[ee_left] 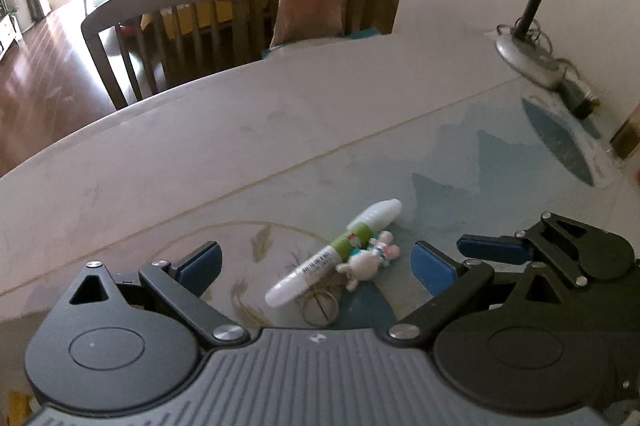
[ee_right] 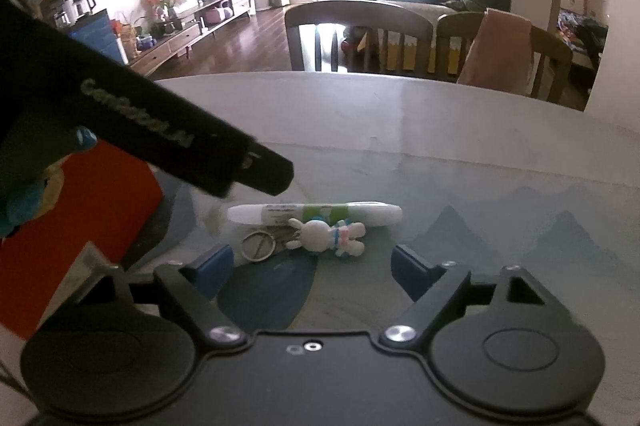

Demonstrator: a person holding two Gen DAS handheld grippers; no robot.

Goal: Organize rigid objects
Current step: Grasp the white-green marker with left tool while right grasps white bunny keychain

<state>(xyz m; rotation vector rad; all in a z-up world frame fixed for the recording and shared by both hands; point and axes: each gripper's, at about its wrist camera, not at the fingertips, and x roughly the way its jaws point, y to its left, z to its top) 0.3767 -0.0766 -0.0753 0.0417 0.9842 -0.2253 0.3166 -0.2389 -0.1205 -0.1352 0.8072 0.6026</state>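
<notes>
Both hand-held grippers hang over the surface (ee_left: 168, 161) with nothing held: the left hand-held gripper (ee_left: 316, 262) and the right hand-held gripper (ee_right: 312, 262) stand with jaws apart. Between them lies a white pen (ee_left: 334, 252), light, stiff, probably slick; its green band looks the best hold. A rabbit keyring (ee_right: 332, 236) touches it. Its label is unreadable; the left casing's lettering is too blurred.

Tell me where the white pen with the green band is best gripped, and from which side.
Probably the white pen is best pinched across its barrel at the capped end, coming down from above. It lies flat on the table, and that end juts clear of the rabbit keychain lying alongside its middle. The open right gripper faces it, nothing between the jaws.
</notes>
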